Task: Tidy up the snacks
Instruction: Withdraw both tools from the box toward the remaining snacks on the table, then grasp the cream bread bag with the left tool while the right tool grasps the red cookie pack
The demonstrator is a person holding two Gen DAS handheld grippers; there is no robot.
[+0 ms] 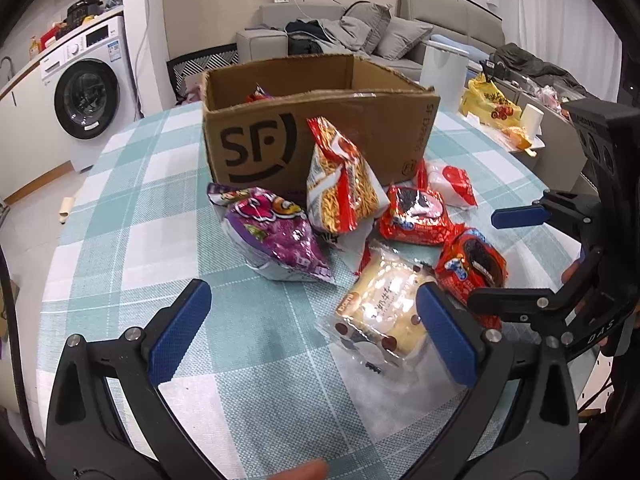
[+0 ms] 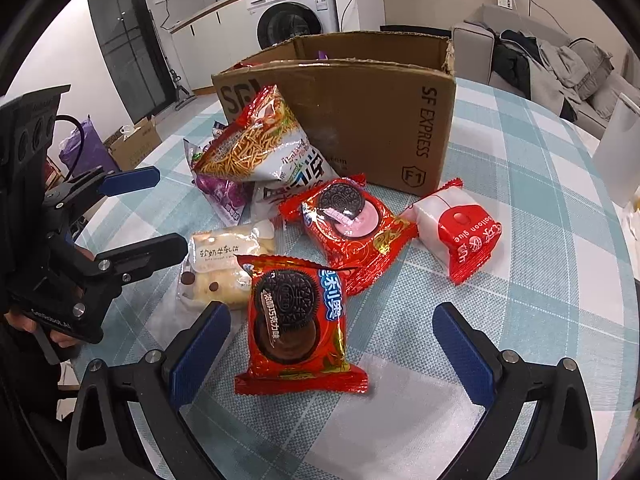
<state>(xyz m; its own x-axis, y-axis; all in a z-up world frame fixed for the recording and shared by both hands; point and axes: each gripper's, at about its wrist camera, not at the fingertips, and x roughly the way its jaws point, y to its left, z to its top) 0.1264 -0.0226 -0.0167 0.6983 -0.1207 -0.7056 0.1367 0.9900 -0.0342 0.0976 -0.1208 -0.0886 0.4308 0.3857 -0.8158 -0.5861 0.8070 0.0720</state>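
Observation:
An open SF cardboard box [image 1: 320, 128] [image 2: 360, 120] stands on the checked tablecloth, with a snack bag [image 1: 258, 95] showing inside. In front of it lie a purple bag [image 1: 272, 240] [image 2: 224, 194], a noodle-snack bag [image 1: 344, 184] [image 2: 256, 140] leaning on the box, a strawberry Oreo pack [image 1: 416, 216] [image 2: 352, 232], a chocolate Oreo pack [image 1: 472, 268] [image 2: 296, 320], a clear bread pack [image 1: 384, 304] [image 2: 224, 264] and a white-and-red packet [image 1: 452, 184] [image 2: 460, 232]. My left gripper [image 1: 312, 332] [image 2: 156, 216] is open beside the bread pack. My right gripper [image 2: 332, 352] [image 1: 508, 260] is open around the near end of the chocolate Oreo pack.
The round table's edge [image 1: 92, 184] curves off on the left. A washing machine [image 1: 86, 96] stands beyond it, a sofa [image 1: 360, 28] behind the box. A white bin [image 1: 444, 72] and a yellow bag [image 1: 490, 100] sit at the right. Bare tablecloth [image 2: 540, 184] lies right of the box.

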